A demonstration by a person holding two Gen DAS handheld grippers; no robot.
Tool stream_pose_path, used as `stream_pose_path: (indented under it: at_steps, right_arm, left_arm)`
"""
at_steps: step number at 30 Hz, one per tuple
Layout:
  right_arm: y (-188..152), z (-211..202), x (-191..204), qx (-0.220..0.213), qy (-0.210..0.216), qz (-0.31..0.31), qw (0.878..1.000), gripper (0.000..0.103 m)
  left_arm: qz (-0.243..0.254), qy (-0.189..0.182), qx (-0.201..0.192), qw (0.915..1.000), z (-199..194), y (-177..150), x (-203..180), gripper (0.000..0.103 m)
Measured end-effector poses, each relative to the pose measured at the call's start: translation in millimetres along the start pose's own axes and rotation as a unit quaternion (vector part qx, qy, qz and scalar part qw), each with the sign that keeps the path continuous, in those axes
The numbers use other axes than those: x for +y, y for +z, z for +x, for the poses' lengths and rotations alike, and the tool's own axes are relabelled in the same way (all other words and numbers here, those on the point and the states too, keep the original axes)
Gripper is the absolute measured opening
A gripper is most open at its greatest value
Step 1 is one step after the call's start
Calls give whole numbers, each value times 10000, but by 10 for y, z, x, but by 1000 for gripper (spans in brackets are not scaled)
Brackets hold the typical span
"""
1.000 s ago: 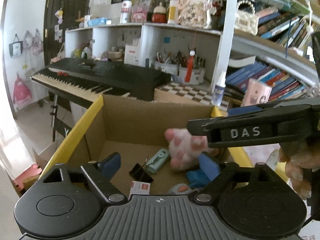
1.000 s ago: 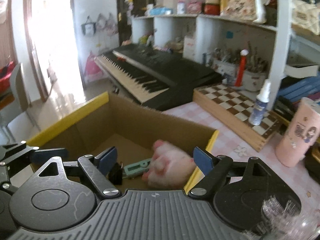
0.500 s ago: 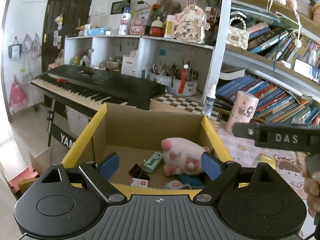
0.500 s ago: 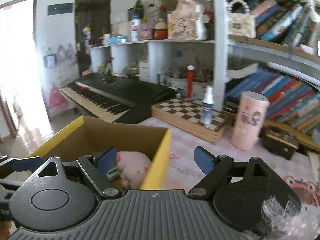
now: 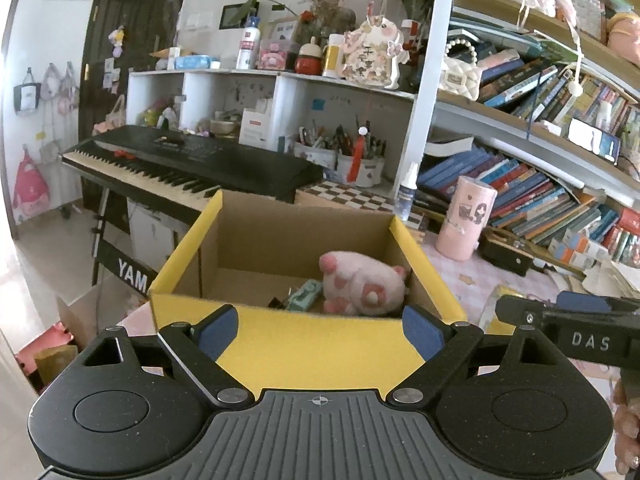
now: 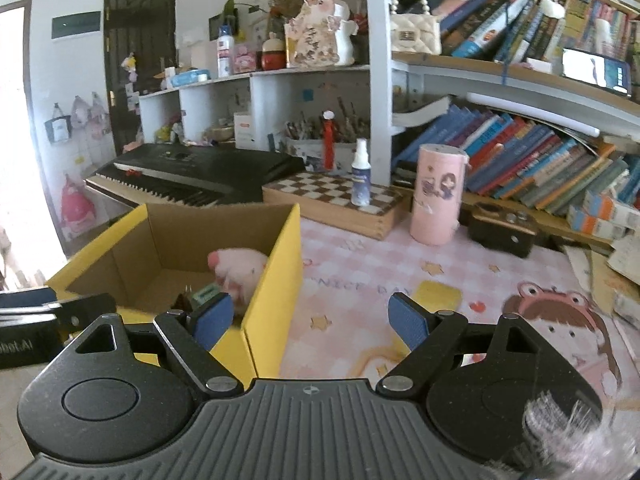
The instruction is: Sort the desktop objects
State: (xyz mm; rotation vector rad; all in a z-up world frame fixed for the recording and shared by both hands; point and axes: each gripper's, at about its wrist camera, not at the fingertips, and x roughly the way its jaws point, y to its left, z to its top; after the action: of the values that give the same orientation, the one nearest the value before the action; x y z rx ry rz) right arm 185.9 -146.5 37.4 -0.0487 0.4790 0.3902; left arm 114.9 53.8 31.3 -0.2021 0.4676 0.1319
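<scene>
A cardboard box with yellow flaps (image 5: 292,340) (image 6: 276,268) stands at the desk's left end. Inside it lies a pink plush toy (image 5: 360,284) (image 6: 240,266), beside a small green device (image 5: 305,295) (image 6: 204,293) and a black binder clip (image 5: 276,302). My left gripper (image 5: 320,330) hangs open just before the box's near flap, with nothing between its fingers. My right gripper (image 6: 310,320) is open and empty to the right of the box, over the pink desk mat (image 6: 460,272); in the left wrist view its black finger (image 5: 568,328) crosses the right edge. A yellow sticky pad (image 6: 438,294) lies on the mat.
Behind the box are a black keyboard (image 5: 192,160), a chessboard box (image 6: 336,200) with a spray bottle (image 6: 361,174), a pink cylinder (image 6: 438,196), a dark wooden box (image 6: 502,228) and shelves of books (image 6: 532,164). Papers lie at the far right (image 6: 624,256).
The pink plush dropped from blurred motion to rest in the box. Both grippers drew back from the box; the right one swung to the right, out over the pink mat.
</scene>
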Motion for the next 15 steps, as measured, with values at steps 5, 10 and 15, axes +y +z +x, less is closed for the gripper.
stream_pose_path:
  at_steps: [5, 10, 15]
  right_arm:
    - [-192, -181, 75, 110, -147, 0, 9998, 84]
    - [-384, -358, 186, 244, -187, 31, 9995, 84]
    - [-549, -492, 313, 390, -187, 7, 9991, 84]
  left_arm:
    - [34, -52, 100, 9999, -135, -106, 47, 91]
    - [89, -102, 205, 9997, -257, -222, 84, 92]
    - [149, -163, 310, 9993, -361, -328, 113, 92]
